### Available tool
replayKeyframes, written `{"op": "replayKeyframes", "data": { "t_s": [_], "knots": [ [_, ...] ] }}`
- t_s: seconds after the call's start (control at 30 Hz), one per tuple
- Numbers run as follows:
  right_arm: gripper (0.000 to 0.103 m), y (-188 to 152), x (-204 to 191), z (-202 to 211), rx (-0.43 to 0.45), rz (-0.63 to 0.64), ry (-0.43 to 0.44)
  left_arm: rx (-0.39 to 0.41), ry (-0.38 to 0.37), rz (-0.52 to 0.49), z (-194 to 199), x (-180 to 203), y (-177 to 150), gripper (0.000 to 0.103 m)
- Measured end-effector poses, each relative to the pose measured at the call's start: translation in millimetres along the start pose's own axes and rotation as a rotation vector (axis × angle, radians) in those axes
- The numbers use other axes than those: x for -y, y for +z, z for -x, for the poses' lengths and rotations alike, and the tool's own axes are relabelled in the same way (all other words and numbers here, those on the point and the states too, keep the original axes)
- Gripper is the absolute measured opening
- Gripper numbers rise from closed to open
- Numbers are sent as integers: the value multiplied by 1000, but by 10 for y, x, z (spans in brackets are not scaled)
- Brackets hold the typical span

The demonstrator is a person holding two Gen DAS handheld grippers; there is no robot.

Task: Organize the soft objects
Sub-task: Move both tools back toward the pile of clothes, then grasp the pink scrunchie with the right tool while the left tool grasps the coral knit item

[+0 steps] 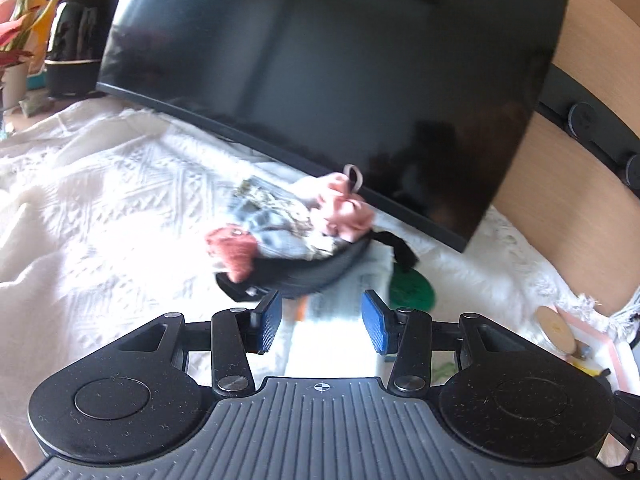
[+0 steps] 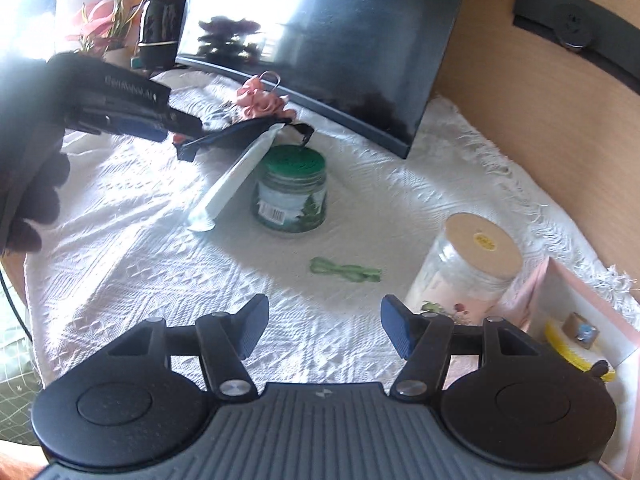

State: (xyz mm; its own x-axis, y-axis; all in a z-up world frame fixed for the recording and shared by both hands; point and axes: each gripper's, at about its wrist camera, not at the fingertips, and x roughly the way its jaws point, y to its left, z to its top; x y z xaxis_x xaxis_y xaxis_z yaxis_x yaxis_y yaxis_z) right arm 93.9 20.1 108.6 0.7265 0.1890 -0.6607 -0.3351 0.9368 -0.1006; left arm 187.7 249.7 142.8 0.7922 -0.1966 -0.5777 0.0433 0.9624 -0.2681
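A dark pouch (image 1: pixel 304 270) lies on the white textured cloth (image 1: pixel 100 200) in front of a black monitor, holding several soft scrunchies: pink (image 1: pixel 346 210), rust (image 1: pixel 234 250) and patterned grey (image 1: pixel 276 220). My left gripper (image 1: pixel 322 316) is open, just short of the pouch and above a white tube (image 1: pixel 340 320). In the right wrist view the left gripper (image 2: pixel 176 126) hovers by the pouch (image 2: pixel 240 132). A green hair tie (image 2: pixel 344 270) lies loose on the cloth. My right gripper (image 2: pixel 324 332) is open and empty, near the cloth's front.
A black monitor (image 2: pixel 320 40) stands at the back. A green-lidded jar (image 2: pixel 292 192) sits mid-cloth with the white tube (image 2: pixel 232 184) leaning beside it. A glass jar with a tan lid (image 2: pixel 468 264) and a pink box (image 2: pixel 580 320) stand at right. A kettle (image 1: pixel 76 36) and plant stand back left.
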Motion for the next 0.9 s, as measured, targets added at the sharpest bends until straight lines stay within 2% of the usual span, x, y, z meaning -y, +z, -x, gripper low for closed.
{"op": "replayKeyframes", "data": {
  "t_s": [0.1, 0.27, 0.37, 0.43, 0.53, 0.6, 0.67, 0.73, 0.8, 0.9],
  "knots": [
    [62, 8, -1, -29, -14, -4, 3, 4, -2, -8, -20, -95, 51, 48],
    [62, 3, 18, -68, -33, -20, -5, 20, 13, 94, -185, -412, 269, 48],
    [62, -4, 24, -96, -50, -21, -12, -24, -1, 126, -440, -594, 440, 48],
    [62, -11, 28, -119, -65, -25, -18, -63, -22, 83, -655, -655, 524, 48],
    [62, -19, 22, -162, -93, -27, -26, -142, 0, -81, -960, -641, 559, 49],
    [62, -21, 7, -192, -112, -21, -32, -156, 23, -150, -1095, -644, 529, 55],
    [62, -18, -13, -208, -125, -11, -37, -158, 23, -150, -1185, -686, 520, 60],
    [62, -2, -33, -212, -132, 0, -37, -152, -7, -127, -1246, -747, 531, 65],
    [62, 28, -58, -209, -136, 21, -34, -166, -32, -110, -1323, -806, 527, 77],
    [62, 170, -108, -180, -122, 85, -53, -120, -77, -141, -1384, -866, 491, 82]
  ]
}}
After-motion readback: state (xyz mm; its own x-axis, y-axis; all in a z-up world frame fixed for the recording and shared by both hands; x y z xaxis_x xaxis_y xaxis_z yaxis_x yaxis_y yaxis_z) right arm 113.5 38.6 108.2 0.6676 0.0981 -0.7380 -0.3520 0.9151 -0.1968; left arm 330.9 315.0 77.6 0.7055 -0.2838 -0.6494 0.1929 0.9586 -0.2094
